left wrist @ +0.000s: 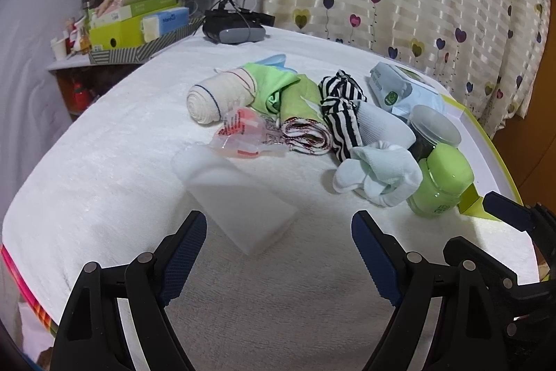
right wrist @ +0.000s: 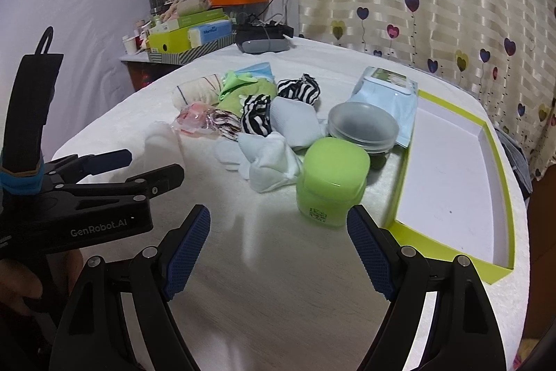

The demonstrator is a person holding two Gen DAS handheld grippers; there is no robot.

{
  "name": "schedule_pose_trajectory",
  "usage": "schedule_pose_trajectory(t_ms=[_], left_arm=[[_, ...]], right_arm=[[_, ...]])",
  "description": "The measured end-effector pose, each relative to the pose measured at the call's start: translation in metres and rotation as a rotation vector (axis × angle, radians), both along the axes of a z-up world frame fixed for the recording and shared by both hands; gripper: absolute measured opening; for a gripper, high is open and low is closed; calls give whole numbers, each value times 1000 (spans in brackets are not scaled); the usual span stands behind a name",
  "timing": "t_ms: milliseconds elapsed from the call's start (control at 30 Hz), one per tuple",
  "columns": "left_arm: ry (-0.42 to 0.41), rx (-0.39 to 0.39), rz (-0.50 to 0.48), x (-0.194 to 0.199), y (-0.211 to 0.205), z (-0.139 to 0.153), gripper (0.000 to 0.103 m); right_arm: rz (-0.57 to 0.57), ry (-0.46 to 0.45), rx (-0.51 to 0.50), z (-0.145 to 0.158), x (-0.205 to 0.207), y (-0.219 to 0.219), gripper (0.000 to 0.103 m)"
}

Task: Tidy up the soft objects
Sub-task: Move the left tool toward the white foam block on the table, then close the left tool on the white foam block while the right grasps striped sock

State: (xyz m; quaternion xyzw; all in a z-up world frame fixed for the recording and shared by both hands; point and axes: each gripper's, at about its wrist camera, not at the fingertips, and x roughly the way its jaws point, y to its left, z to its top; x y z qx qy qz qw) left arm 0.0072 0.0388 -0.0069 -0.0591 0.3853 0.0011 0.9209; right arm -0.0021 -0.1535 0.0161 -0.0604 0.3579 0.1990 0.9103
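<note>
Just ahead of our left gripper (left wrist: 278,228) lies the white sponge (left wrist: 239,200), its long axis slanting from far left to near right, its near corner already between the released jaws. Our right gripper (right wrist: 278,225), jaws also spread and holding nothing, faces the green jar (right wrist: 330,179), with the tray (right wrist: 500,197) just to its right. Socks (left wrist: 378,176) and rolled cloths (left wrist: 302,113) cluster farther back on the tabletop (left wrist: 104,169). We judge the left nearer the sponge, with bare cloth all around it and the table edge close behind.
</note>
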Motion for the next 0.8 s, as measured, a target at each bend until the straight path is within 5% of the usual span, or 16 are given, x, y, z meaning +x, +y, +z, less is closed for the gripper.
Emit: schedule_pose_trajectory(t_ms=[800], left_arm=[[28, -105, 58, 15, 44, -5, 87]], right_arm=[[47, -14, -14, 8, 14, 19, 81]])
